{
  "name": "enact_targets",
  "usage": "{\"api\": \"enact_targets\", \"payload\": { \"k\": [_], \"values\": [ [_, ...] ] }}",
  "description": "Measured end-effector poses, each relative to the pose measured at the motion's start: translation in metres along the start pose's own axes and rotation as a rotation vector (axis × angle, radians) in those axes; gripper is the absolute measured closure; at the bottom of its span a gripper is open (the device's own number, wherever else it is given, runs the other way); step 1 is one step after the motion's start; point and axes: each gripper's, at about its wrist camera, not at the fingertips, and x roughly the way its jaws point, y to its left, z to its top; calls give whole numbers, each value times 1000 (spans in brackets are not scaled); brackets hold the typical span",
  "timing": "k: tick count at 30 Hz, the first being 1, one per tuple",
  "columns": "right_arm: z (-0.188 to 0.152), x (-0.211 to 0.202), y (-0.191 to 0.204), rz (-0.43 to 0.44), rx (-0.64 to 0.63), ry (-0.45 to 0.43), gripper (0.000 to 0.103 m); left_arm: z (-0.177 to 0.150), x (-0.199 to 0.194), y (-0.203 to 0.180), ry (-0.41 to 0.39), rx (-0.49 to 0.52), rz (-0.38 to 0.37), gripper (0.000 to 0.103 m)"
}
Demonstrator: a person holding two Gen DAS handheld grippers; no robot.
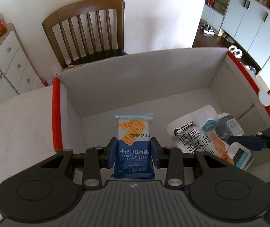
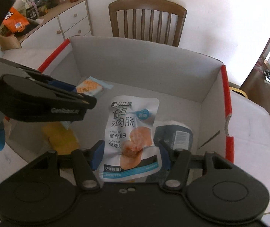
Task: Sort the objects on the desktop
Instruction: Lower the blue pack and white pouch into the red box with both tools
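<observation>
My left gripper (image 1: 134,148) is shut on a blue and white soda biscuit packet (image 1: 133,132) and holds it over the open cardboard box (image 1: 135,75). In the right wrist view the left gripper (image 2: 74,90) enters from the left with the biscuit packet (image 2: 89,87) sticking out. My right gripper (image 2: 131,151) is shut on a white chicken sausage pouch (image 2: 133,132), held above the box floor (image 2: 172,102). The pouch also shows in the left wrist view (image 1: 197,132), with my right gripper's fingers (image 1: 248,141) at its right.
A dark grey packet (image 2: 174,134) lies in the box under the pouch. A yellow item (image 2: 61,138) lies at the box's near left. The box has red edges (image 2: 226,98). A wooden chair (image 1: 85,30) stands behind it, a white drawer cabinet (image 1: 8,60) to the left.
</observation>
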Motion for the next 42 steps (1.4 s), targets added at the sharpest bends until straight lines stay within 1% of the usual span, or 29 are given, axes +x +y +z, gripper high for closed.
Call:
{"api": "enact_targets", "payload": {
  "k": [11, 24, 26, 30, 36, 38, 40, 41, 42],
  "values": [
    [-3, 15, -2, -3, -6, 38, 43, 9, 25, 1, 69, -4, 21, 68],
    [6, 18, -4, -1, -13, 74, 43, 14, 46, 4, 166, -11, -12, 67],
    [6, 18, -6, 2, -8, 82, 42, 13, 49, 3, 190, -4, -24, 67],
    [8, 19, -10, 2, 4, 89, 41, 14, 50, 4, 196, 2, -23, 66],
    [10, 17, -16, 10, 12, 79, 37, 14, 49, 3, 203, -17, -43, 58],
    [10, 16, -19, 14, 15, 77, 36, 14, 47, 3, 198, -27, -50, 51],
    [11, 15, -22, 10, 17, 71, 27, 16, 44, -1, 191, -38, -62, 47],
    [11, 14, -24, 9, 19, 66, 27, 16, 42, -2, 185, -40, -64, 44],
    [11, 13, -25, 12, 23, 64, 27, 16, 39, -3, 178, -41, -64, 43]
  ]
}}
